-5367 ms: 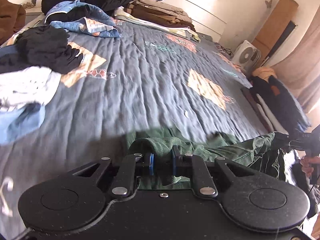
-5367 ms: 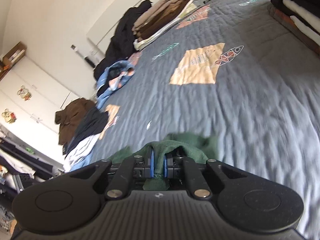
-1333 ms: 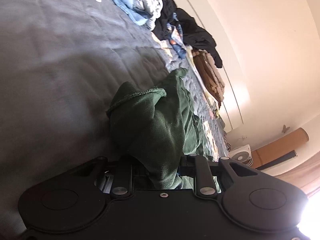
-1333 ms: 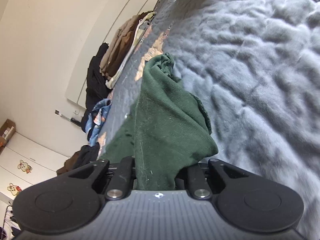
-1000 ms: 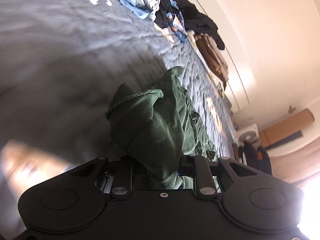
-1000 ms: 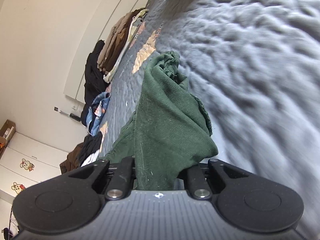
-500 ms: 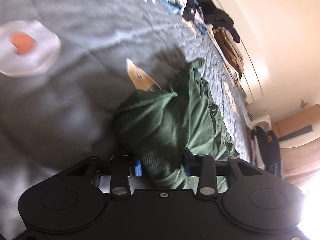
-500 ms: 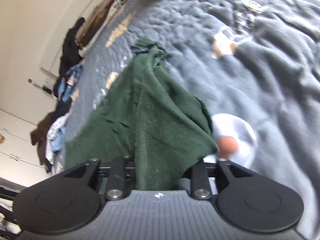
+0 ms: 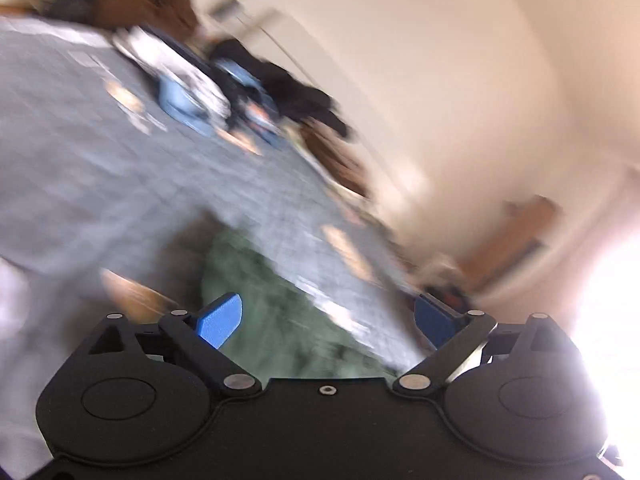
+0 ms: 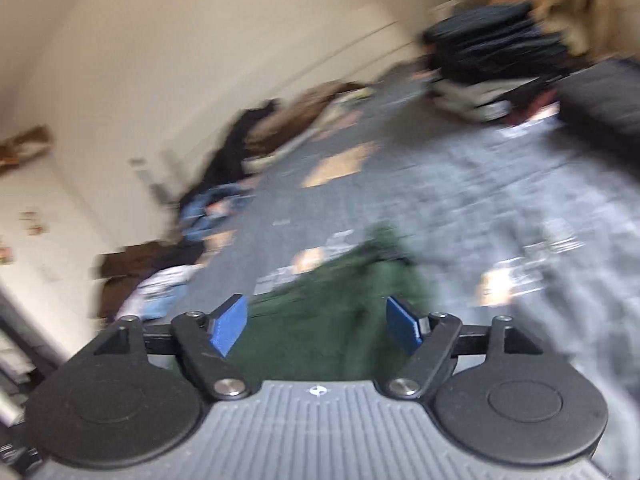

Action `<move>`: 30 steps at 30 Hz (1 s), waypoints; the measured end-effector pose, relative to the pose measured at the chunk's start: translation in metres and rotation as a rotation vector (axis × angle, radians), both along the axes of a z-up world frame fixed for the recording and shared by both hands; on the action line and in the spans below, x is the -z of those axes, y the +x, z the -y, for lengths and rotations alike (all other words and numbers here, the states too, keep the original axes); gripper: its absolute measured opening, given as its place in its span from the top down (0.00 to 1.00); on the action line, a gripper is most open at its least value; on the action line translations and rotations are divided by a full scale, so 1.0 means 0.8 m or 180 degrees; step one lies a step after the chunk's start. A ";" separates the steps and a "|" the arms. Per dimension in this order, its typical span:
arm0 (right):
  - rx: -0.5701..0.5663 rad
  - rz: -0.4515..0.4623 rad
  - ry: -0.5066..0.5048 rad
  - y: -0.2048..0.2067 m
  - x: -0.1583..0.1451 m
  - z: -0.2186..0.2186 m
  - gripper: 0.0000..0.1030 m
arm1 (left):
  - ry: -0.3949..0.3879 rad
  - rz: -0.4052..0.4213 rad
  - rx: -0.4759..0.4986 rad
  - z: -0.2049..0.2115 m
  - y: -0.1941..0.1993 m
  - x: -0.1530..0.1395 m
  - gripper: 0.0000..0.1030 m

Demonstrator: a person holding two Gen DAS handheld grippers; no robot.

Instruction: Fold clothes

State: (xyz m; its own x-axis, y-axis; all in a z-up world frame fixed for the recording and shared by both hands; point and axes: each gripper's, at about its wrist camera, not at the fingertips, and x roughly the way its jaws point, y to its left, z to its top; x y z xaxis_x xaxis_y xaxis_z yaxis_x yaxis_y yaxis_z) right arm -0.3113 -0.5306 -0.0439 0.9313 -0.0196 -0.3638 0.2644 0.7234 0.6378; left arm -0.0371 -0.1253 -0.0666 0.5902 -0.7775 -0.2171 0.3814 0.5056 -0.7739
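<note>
A dark green garment (image 9: 276, 320) lies on the grey quilted bedspread (image 9: 80, 184), just beyond and below both grippers. My left gripper (image 9: 328, 320) is open, its blue pads (image 9: 220, 320) spread wide with nothing between them. In the right wrist view the same green garment (image 10: 332, 320) lies ahead of my right gripper (image 10: 316, 326), which is also open with its blue pads (image 10: 230, 324) apart and off the cloth. Both views are heavily blurred by motion.
Unfolded clothes, blue, white and black (image 9: 208, 96), lie heaped at the far side of the bed. A stack of folded dark clothes (image 10: 492, 56) sits at the back right, and brown folded items (image 10: 304, 112) lie along the wall.
Both grippers have opened and let go of the green garment, which now lies on the bedspread. Both have lifted and swung, blurring the views.
</note>
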 end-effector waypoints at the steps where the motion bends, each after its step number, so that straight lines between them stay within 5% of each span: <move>1: -0.0123 -0.0012 0.0123 0.015 0.014 -0.006 0.24 | -0.0097 -0.0043 0.0178 0.017 0.003 0.009 0.10; 8: -0.0410 -0.0381 0.0599 0.086 0.106 -0.014 0.24 | 0.0000 -0.0668 0.0428 0.070 0.032 0.089 0.11; 11: -0.0236 -0.0500 0.0596 0.075 0.131 0.004 0.28 | 0.0035 -0.0944 0.0296 0.054 0.045 0.122 0.37; 13: -0.0104 -0.0518 0.0698 0.060 0.144 0.021 0.42 | 0.0018 -0.1081 0.0232 0.041 0.052 0.132 0.64; 15: 0.0051 -0.0588 0.0642 0.049 0.143 0.034 0.59 | 0.0067 -0.1148 0.0223 0.032 0.055 0.135 0.74; 22: 0.0553 -0.0787 0.0459 0.012 0.140 0.074 0.64 | 0.0512 -0.0810 0.0063 0.016 0.047 0.108 0.74; 27: 0.0558 -0.0820 0.0149 0.015 0.120 0.063 0.46 | 0.0949 -0.0493 0.0009 0.028 0.030 0.082 0.71; 29: 0.0546 -0.0722 0.0024 0.017 0.100 0.058 0.38 | 0.1084 -0.0332 -0.0041 0.030 0.021 0.063 0.49; 30: 0.0514 -0.0631 -0.0013 0.018 0.087 0.057 0.34 | 0.1105 -0.0186 -0.0066 0.033 0.018 0.050 0.26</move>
State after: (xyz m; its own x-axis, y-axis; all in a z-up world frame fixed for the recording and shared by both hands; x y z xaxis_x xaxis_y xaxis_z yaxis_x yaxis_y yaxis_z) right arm -0.2967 -0.5759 -0.1135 0.8264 -0.1640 -0.5386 0.4962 0.6642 0.5591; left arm -0.0230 -0.1520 -0.1068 0.5839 -0.6394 -0.5003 0.3284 0.7496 -0.5747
